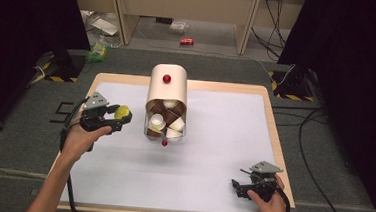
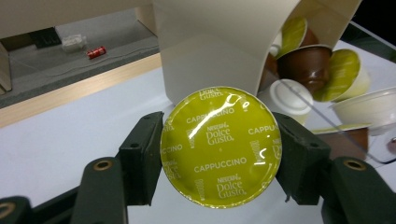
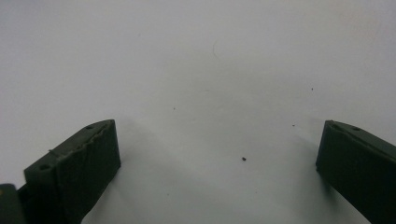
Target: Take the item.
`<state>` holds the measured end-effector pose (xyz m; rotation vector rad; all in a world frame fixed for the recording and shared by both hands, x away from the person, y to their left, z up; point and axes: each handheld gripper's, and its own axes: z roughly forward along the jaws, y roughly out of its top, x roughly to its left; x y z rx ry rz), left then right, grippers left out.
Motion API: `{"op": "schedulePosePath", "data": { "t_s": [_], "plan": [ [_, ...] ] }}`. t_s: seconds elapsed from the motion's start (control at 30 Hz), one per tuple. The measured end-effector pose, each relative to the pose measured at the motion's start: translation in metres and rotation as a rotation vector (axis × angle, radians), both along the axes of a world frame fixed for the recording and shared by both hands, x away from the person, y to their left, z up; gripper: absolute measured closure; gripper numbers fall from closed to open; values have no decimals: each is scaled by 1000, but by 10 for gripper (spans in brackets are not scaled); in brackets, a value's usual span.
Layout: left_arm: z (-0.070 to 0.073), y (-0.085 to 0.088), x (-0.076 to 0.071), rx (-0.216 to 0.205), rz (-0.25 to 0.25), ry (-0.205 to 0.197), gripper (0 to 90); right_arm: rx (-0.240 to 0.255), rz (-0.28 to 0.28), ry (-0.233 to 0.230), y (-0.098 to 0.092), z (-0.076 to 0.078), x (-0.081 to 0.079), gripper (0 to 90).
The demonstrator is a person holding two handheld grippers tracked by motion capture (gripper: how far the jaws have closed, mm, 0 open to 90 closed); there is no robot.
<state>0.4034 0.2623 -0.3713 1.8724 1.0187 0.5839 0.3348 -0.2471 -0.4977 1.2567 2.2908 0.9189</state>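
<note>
My left gripper [image 1: 120, 115] is shut on a yellow-green coffee capsule [image 2: 220, 145] whose foil lid reads "Cappuccino"; the same capsule [image 1: 122, 113] hangs just left of the dispenser's mouth in the high view. The cream capsule dispenser [image 1: 168, 87] lies on the white mat with a red knob on top, its open front holding several brown, white and green capsules [image 1: 165, 120]. In the left gripper view the dispenser [image 2: 219, 42] stands right behind the held capsule. My right gripper [image 1: 237, 185] rests near the table's front right, open, with bare mat between its jaws [image 3: 219, 154].
A white mat [image 1: 214, 138] covers the wooden table [image 1: 270, 117]. A small red ball [image 1: 164, 143] lies just in front of the dispenser. A clear flap [image 2: 355, 135] lies before the dispenser's mouth. Beyond the table, a red can [image 1: 186, 42] lies on the floor.
</note>
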Motion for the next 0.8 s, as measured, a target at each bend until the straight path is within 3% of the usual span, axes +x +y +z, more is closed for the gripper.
{"op": "schedulePosePath", "data": {
  "t_s": [0.8],
  "plan": [
    [-37,19,16,-15,83,63,390,0,0,-1,0,0,0,2]
  ]
}}
